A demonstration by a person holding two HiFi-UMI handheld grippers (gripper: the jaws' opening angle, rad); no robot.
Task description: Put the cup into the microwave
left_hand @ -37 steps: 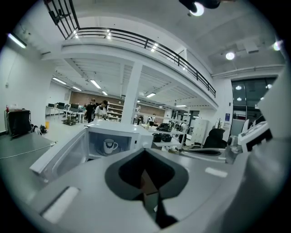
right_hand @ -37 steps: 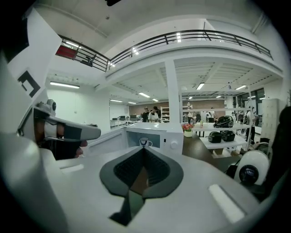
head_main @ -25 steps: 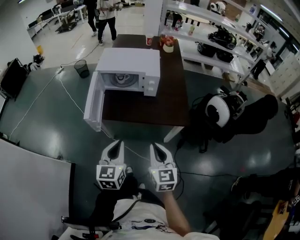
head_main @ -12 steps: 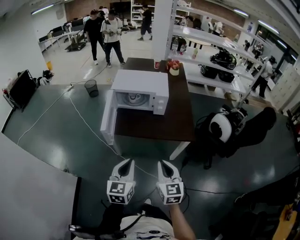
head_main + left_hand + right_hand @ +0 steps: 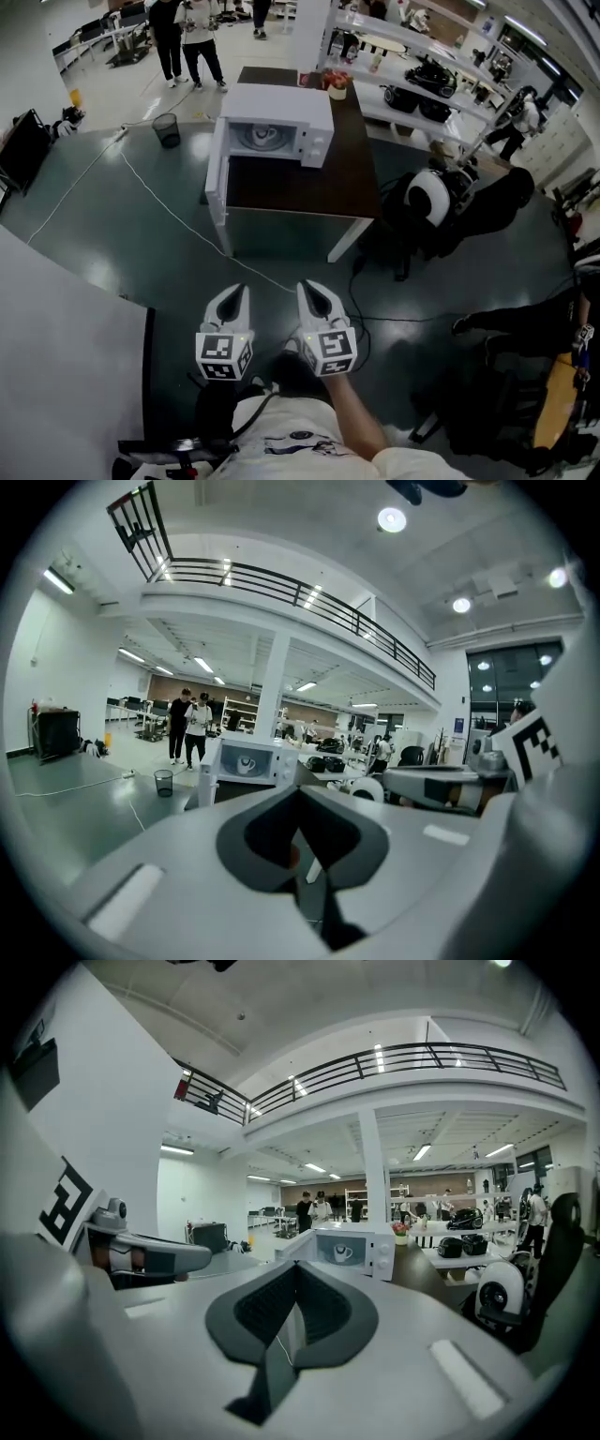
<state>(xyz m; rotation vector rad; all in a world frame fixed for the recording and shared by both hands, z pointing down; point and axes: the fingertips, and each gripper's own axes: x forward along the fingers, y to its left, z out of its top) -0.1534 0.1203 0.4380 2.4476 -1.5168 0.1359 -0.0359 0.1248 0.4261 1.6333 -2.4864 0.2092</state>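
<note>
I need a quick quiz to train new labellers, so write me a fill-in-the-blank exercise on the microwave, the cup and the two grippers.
1. The door of the microwave stands ___.
2. The cup sits ___ the microwave.
3. The left gripper and the right gripper are both ___, with nothing held.

Missing words: open; inside; shut.

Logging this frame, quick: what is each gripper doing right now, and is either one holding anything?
Left gripper: jaws shut, holding nothing.
Right gripper: jaws shut, holding nothing.
</note>
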